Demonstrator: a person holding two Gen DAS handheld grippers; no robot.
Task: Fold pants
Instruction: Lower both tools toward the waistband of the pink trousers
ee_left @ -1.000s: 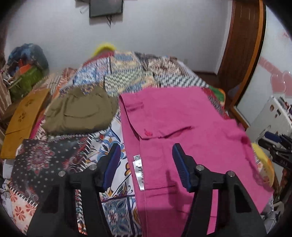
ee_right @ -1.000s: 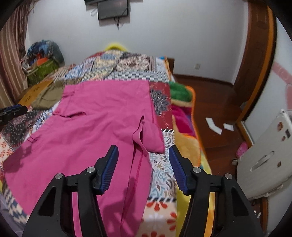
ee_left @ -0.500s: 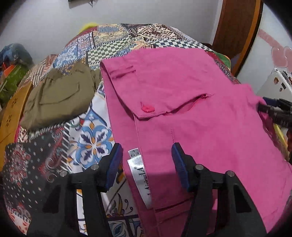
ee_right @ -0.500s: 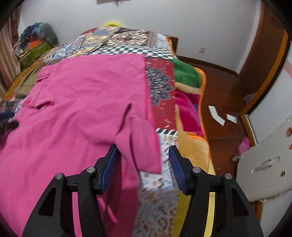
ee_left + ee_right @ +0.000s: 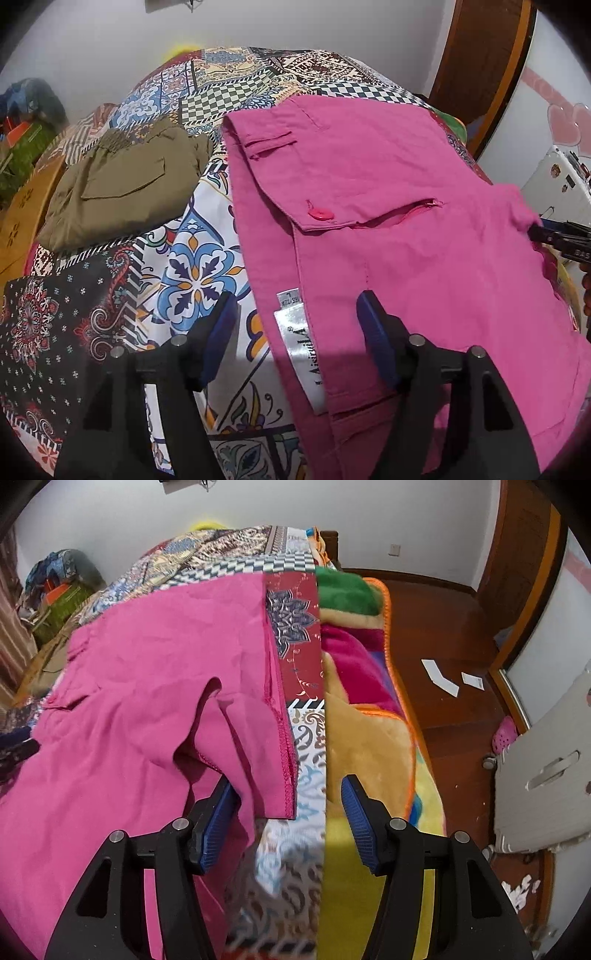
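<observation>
Pink pants (image 5: 388, 206) lie spread flat on a patchwork bedspread (image 5: 192, 266). My left gripper (image 5: 295, 336) is open just above the waistband edge, its jaws straddling the white label (image 5: 301, 350). A pink button (image 5: 320, 215) sits on the fly flap. In the right wrist view the pants (image 5: 140, 686) end in a raised, folded hem corner (image 5: 266, 760). My right gripper (image 5: 290, 819) is open, with that hem corner hanging between its jaws. The right gripper also shows at the far right of the left wrist view (image 5: 561, 240).
Folded olive-green pants (image 5: 122, 192) lie left of the pink ones. A yellow wooden board (image 5: 22, 221) leans at the bed's left side. On the right, a fleece blanket (image 5: 369, 709) hangs off the bed over a wooden floor (image 5: 454, 686), beside a white plastic object (image 5: 546, 768).
Both grippers have moved forward and lower towards the pants. The left one has closed in on the labelled waistband; the right one has closed in on the hem corner. Both jaws stayed open.
</observation>
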